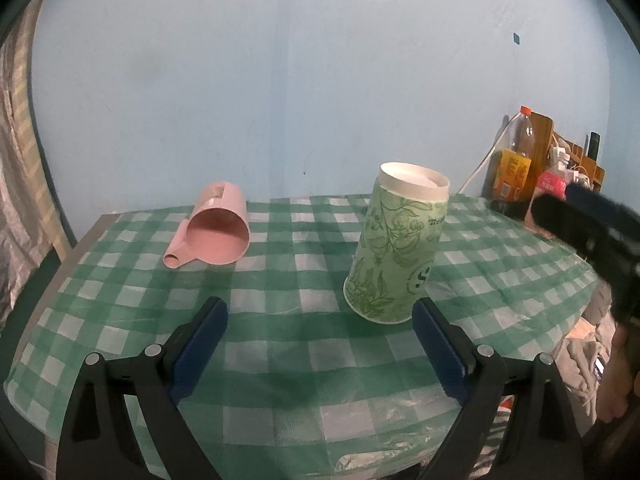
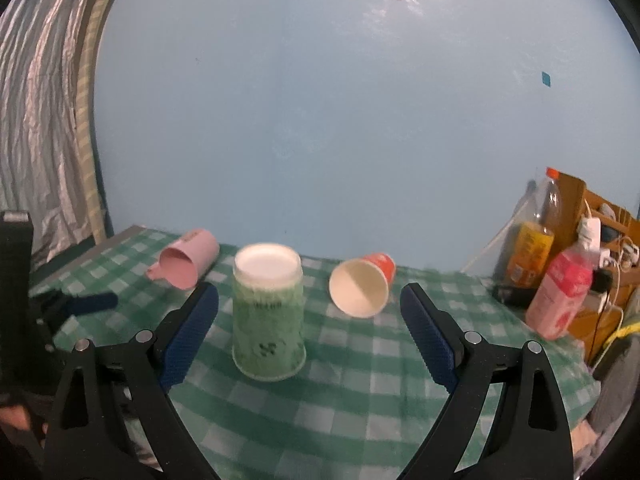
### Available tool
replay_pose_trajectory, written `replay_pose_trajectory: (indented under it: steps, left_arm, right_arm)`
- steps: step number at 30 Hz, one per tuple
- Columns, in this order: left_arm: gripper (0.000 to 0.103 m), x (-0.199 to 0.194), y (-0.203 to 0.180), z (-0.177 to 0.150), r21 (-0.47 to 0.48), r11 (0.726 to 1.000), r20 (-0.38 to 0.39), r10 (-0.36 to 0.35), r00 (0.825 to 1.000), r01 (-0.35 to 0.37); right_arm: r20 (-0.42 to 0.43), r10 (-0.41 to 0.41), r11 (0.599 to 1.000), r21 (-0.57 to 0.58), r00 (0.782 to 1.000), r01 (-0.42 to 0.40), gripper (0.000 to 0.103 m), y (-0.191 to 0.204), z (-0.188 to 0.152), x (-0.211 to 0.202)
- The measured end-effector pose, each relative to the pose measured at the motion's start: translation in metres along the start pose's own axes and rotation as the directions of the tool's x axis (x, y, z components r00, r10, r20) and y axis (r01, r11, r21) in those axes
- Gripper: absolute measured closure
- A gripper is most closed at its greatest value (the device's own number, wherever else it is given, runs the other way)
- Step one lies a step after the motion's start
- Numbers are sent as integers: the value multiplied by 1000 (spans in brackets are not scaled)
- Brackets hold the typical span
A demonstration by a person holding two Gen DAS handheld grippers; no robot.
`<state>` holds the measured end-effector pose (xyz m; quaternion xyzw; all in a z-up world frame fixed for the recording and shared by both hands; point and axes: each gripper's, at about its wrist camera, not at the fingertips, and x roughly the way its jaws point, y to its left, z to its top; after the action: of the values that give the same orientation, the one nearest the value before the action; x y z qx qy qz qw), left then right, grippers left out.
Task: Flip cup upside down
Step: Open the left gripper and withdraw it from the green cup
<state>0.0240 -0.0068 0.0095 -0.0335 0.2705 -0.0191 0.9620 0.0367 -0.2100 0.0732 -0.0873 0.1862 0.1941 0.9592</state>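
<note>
Left wrist view: your left gripper (image 1: 320,320) has its jaws spread wide, nothing between them. The green paper cup (image 1: 394,248) sits at about 1 o'clock from it, wide rim down on the cloth, white base up, so it reads as already flipped. It leans a little in this view, probably lens warp. Its lower edge is just beside your right-hand finger pad (image 1: 436,344); I can't tell if they touch. The pink mug (image 1: 216,228) lies on its side at 11 o'clock, mouth toward you, well apart from the cup. Your other gripper shows as a dark blur at 3 o'clock.

Right wrist view: your right gripper (image 2: 310,320) is also spread and empty. The green cup (image 2: 268,312) stands at about 11 o'clock, closer to the left finger, blurred. The orange paper cup (image 2: 364,284) lies on its side at 1 o'clock, mouth toward you, likely next to flip. The pink mug sits at 10 o'clock.

Surface: green-and-white checked tablecloth (image 2: 360,380), slightly wrinkled. Pale blue wall (image 2: 320,120) behind, curtain (image 2: 40,120) at 9 o'clock, bottles (image 2: 560,292) and a wooden rack at 3 o'clock.
</note>
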Motion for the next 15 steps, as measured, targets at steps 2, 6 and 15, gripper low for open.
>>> replay_pose_trajectory:
  steps: [2, 6, 15]
  left_arm:
    - [8, -3, -3, -3, 9, 1000, 14, 5, 1000, -5]
    - [8, -9, -7, -7, 14, 1000, 45, 11, 999, -12]
    - [0, -18, -10, -11, 17, 1000, 97, 5, 995, -7]
  right_arm:
    - [-9, 10, 1000, 12, 1000, -10, 12, -2, -8, -1]
    - [-24, 19, 999, 42, 1000, -18, 12, -8, -26, 0]
    - [-38, 14, 998, 59, 999, -12, 12, -8, -39, 3]
